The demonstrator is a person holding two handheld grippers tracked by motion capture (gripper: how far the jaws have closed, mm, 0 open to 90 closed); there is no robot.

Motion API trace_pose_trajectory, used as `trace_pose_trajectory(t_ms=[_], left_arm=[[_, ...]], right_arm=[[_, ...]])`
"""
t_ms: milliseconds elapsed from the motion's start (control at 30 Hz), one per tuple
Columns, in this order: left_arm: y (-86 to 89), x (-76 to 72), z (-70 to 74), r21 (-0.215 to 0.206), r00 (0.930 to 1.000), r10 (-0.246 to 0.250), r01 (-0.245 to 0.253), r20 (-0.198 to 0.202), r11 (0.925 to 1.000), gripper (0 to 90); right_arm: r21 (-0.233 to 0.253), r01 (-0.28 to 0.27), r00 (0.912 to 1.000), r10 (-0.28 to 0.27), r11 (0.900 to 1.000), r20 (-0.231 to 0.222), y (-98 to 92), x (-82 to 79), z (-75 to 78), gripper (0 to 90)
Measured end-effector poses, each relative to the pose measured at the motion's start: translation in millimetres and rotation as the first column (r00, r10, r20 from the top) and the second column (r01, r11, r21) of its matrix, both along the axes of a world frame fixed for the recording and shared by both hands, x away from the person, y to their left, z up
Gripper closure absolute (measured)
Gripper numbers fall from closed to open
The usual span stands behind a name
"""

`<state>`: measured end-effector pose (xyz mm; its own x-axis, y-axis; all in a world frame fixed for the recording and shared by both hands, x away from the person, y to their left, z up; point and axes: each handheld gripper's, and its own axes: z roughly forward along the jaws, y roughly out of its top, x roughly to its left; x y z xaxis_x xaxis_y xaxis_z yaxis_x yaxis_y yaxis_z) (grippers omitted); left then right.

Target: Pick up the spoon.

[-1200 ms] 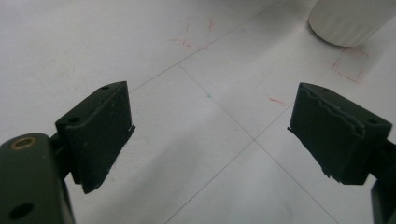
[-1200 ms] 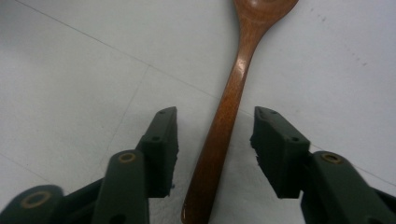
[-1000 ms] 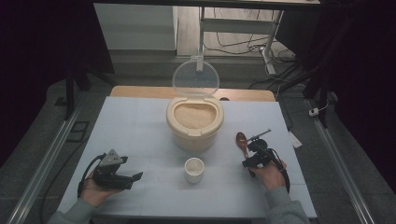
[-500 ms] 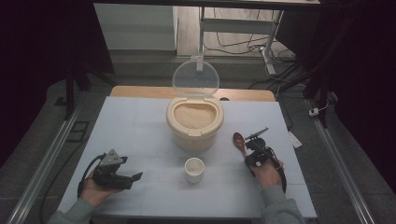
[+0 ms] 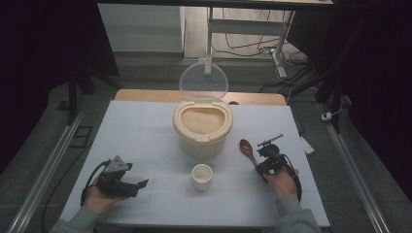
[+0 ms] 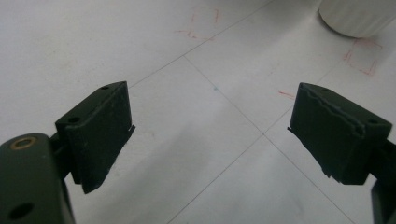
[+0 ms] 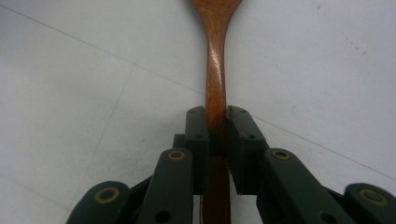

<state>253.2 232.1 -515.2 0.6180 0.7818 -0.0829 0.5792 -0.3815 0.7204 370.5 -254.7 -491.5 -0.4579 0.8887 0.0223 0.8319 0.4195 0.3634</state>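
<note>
I see the pale grey-white table point(image 5: 145, 126) spread below me, and at its far middle stands the round cream rice container point(image 5: 202, 127), its clear lid point(image 5: 203, 81) tipped upright behind a fill of pale grains. Near the front, the small white ribbed cup point(image 5: 202, 176) stands just ahead of the container, between my two hands. My right hand point(image 5: 281, 183) comes in from the bottom edge with the forearm angled up and slightly inward, and the right gripper point(image 5: 266, 160) lies low over the table, its jaws pressed tight against both sides of the brown wooden spoon point(image 7: 216, 70). The spoon's long axis runs away from me and slightly leftward, bowl end pointing toward the container, just right of it. My left hand point(image 5: 99, 196) rests at the front left corner, and the left gripper point(image 6: 210, 135) points right toward the cup with its jaws spread wide apart over bare table, holding nothing.
</note>
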Motion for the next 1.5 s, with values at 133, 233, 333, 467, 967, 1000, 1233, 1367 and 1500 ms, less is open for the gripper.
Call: trace_pose_trajectory(t_ms=[133,233,333,467,967,1000,1233,1367,1500], left_arm=[[-0.7,0.2,-0.5,0.005,1.0,-0.002,0.002,-0.002,1.0,12.9],[-0.9,0.1,-0.7,0.006,1.0,-0.001,0.001,-0.002,1.0,12.9],[-0.3,0.1,-0.7,0.008,1.0,-0.001,0.001,-0.002,1.0,12.9],[0.0,0.1,-0.9,0.007,1.0,0.002,-0.002,-0.003,1.0,12.9],[1.3,0.7,-1.6,0.005,1.0,0.003,-0.003,-0.003,1.0,13.0],[1.3,0.8,-1.7,0.005,1.0,0.003,-0.003,-0.003,1.0,13.0],[2.0,1.2,-1.7,0.005,1.0,0.005,-0.005,-0.004,1.0,12.9],[2.4,1.4,-2.2,0.004,1.0,0.007,-0.007,-0.007,1.0,13.0],[2.5,1.7,-2.4,0.005,1.0,0.007,-0.007,-0.007,1.0,12.9]], right_arm=[[0.053,-0.016,0.9994,0.014,0.998,0.032,-8.9,-6.7,7.5,78.8],[0.076,-0.029,0.9977,0.024,0.997,0.063,-13.2,-12.2,13.5,78.8],[0.103,-0.053,0.9954,0.044,0.993,0.085,-16.6,-17.3,20.1,78.8],[0.13,-0.09,0.9899,0.074,0.987,0.121,-19.5,-24.9,28.6,78.8],[0.12,-0.291,0.9432,0.263,0.949,0.203,-19.0,-67.3,45.4,78.8],[0.12,-0.291,0.9432,0.263,0.949,0.203,-19.0,-67.3,45.4,78.8],[0.133,-0.358,0.9199,0.325,0.924,0.22,-11.3,-75.2,51.3,78.8],[0.137,-0.39,0.9065,0.354,0.91,0.23,-6.8,-76.0,52.0,78.8],[0.127,-0.425,0.8907,0.389,0.896,0.235,-1.6,-76.5,53.2,78.7]])
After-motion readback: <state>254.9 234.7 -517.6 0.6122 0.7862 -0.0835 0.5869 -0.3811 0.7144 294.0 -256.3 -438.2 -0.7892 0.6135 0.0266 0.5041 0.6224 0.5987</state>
